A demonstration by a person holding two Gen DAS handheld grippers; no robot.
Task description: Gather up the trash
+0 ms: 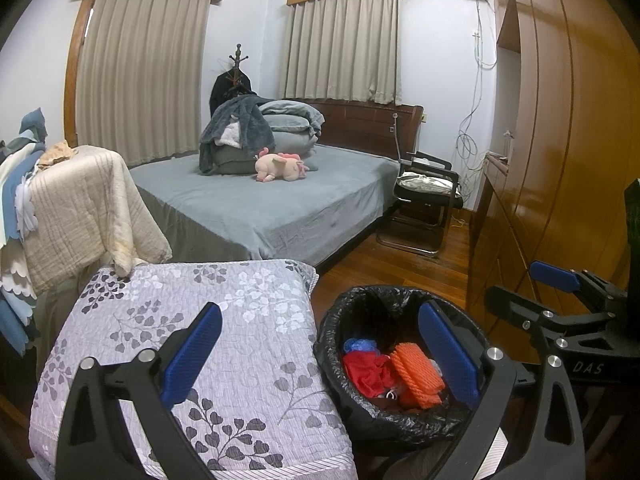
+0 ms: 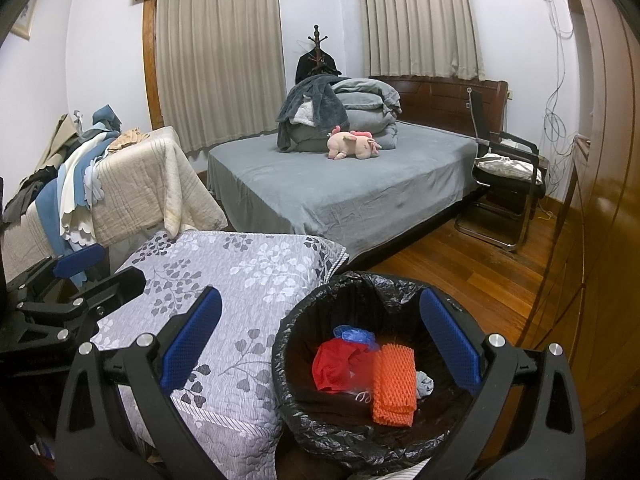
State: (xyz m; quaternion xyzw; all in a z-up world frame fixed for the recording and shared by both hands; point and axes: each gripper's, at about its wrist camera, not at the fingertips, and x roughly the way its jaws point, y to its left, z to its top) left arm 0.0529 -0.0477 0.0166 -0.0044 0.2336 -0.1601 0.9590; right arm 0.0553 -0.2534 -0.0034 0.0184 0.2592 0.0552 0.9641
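Left wrist view: my left gripper (image 1: 320,356) has its blue-padded jaws spread wide, nothing between them. Round bin lined with a black plastic bag (image 1: 340,344) sits on the wooden floor, touching the lilac leaf-print quilted cushion (image 1: 208,320). Inside it: orange foam net sleeve (image 1: 416,372), red crumpled bag (image 1: 366,370), blue plastic scrap (image 1: 360,345). Right wrist view: my right gripper (image 2: 320,354) is equally wide open, empty, above the bin's near rim. Grey-covered bed (image 2: 340,192) lies beyond.
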